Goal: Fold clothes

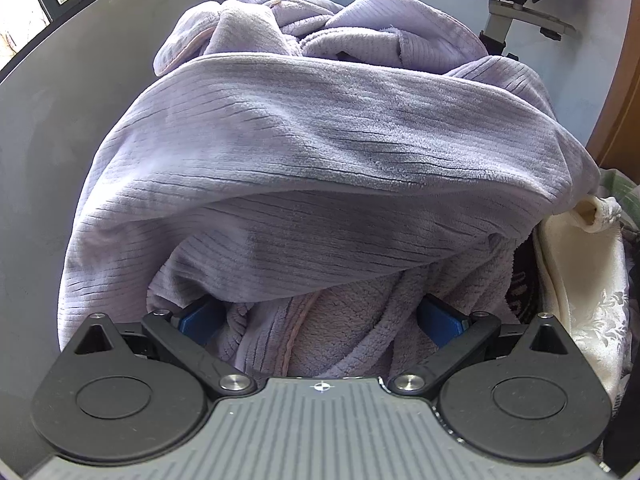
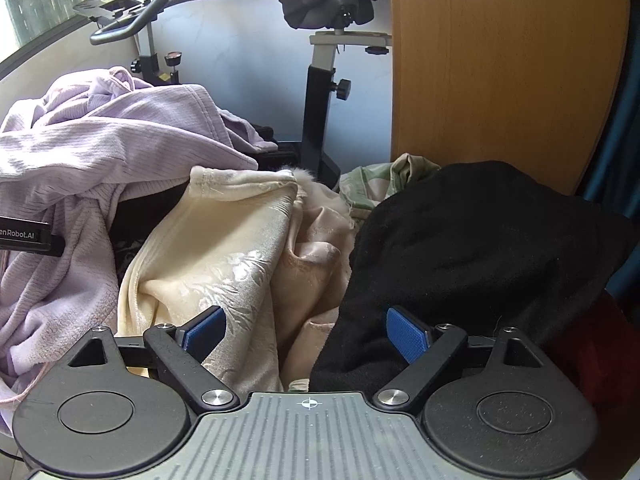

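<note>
Spreading wide, the left gripper (image 1: 320,316) sits open in a lilac robe (image 1: 312,152) heaped toward twelve o'clock; the right gripper (image 2: 306,334) gapes empty over cream fabric (image 2: 216,248) and black cloth (image 2: 472,240).

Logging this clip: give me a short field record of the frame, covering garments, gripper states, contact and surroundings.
main garment: lilac ribbed fleece garment, crumpled, unfolded
other clothes: cream patterned fabric; black garment; green-patterned cloth
left gripper: open, lilac fleece lying between its fingers, not clamped
right gripper: open, over the seam where cream fabric meets black garment
behind pile: exercise bike, wooden panel
fold progress: nothing folded yet
</note>
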A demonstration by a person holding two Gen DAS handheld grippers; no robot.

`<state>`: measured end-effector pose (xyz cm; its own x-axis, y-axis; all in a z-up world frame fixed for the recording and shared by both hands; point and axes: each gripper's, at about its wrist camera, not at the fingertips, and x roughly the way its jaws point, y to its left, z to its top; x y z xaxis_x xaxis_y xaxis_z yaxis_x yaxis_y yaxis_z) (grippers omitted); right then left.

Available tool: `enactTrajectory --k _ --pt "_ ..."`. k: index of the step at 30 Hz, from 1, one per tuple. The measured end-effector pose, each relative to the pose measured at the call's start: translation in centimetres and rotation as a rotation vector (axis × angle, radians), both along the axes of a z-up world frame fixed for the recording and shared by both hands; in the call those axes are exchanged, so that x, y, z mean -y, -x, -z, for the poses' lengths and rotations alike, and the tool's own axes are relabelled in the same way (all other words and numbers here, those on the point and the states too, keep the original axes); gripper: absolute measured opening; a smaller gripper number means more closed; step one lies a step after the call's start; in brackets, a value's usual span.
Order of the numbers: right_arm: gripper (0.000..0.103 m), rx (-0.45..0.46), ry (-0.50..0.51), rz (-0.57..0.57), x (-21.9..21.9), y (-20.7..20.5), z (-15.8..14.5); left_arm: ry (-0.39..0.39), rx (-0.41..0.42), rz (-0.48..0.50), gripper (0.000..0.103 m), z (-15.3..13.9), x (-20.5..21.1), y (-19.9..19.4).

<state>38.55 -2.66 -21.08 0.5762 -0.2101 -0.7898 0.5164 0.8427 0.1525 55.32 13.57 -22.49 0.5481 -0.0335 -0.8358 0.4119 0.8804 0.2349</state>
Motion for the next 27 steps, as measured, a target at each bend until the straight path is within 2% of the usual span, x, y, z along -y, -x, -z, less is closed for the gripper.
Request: enactTrajectory --k 5,9,11,15,18,20,25,26,27 --pt "0.086 -0.005 -0.002 -0.004 0.1 -0.1 0.2 -0.086 0.032 0.033 0.103 0.6 1.3 0.8" --pt "0.086 0.0 -0.008 -0.004 0.2 -0.1 0.3 -0.147 0.069 0.109 0.102 0.0 2.2 1.9" --pt "0.086 0.001 -0.013 0.002 0.4 0.0 0.4 -0.123 0.119 0.159 0.091 -1.4 2.2 3.1" --pt "0.086 0.002 -0.024 0.02 0.9 0.4 0.7 -0.125 0.223 0.289 0.087 -3.9 3.4 5.5" --pt "0.086 0.002 -0.032 0.036 1.4 0.7 1.0 -0.181 0.299 0.355 0.085 -4.9 4.6 6.3" --pt "0.086 0.004 -0.038 0.046 1.7 0.8 1.1 -0.194 0.317 0.366 0.085 -5.1 5.1 6.2" --pt "0.086 0.009 -0.05 0.067 2.2 1.2 1.2 -0.269 0.346 0.386 0.085 -3.2 5.3 4.3" --pt "0.086 0.01 -0.054 0.075 2.3 1.3 1.3 -0.283 0.34 0.398 0.085 -3.3 5.2 4.6" --pt "0.086 0.01 -0.058 0.082 2.5 1.4 1.3 -0.265 0.317 0.416 0.085 -3.9 5.0 5.0"
